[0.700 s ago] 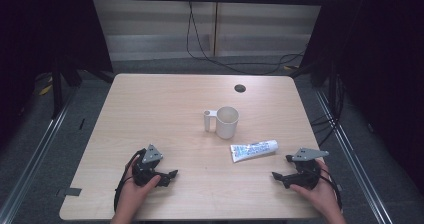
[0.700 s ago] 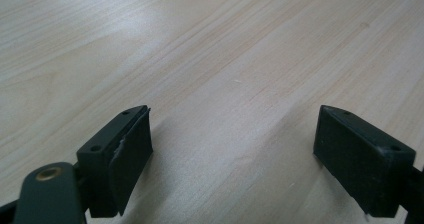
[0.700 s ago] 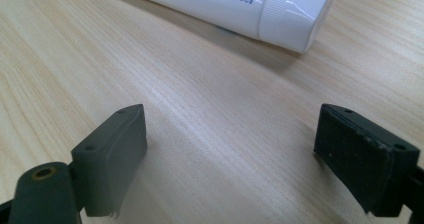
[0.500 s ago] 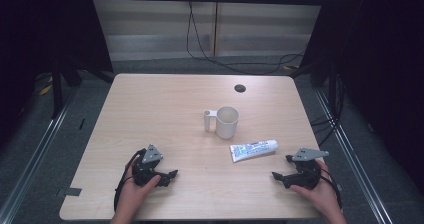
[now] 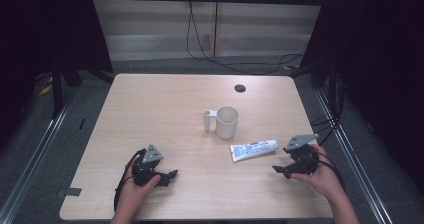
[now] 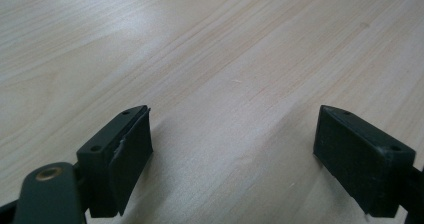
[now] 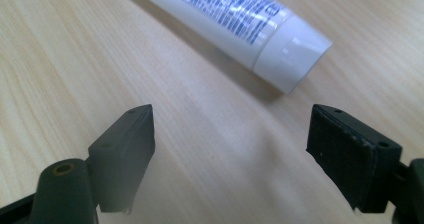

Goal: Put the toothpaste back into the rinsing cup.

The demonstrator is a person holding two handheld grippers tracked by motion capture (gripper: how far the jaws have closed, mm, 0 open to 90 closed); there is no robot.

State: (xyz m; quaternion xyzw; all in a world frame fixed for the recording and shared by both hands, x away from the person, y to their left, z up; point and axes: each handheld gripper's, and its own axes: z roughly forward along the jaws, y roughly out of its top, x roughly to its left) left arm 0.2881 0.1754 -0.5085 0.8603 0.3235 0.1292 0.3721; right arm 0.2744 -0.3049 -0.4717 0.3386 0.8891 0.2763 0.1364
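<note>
- In the right gripper view the tube (image 7: 235,21) is cut off by the top edge; its cap end shows, its far end does not.
- The blue print on the tube is blurred and too small to read in both that view and the high view (image 5: 253,149).
- In the high view the person's forearms are cut off by the bottom edge.
- The small dark round thing (image 5: 240,88) near the far edge of the surface (image 5: 165,104) is too small to identify.
- The inside of the white cup (image 5: 227,121) is too small to make out.
</note>
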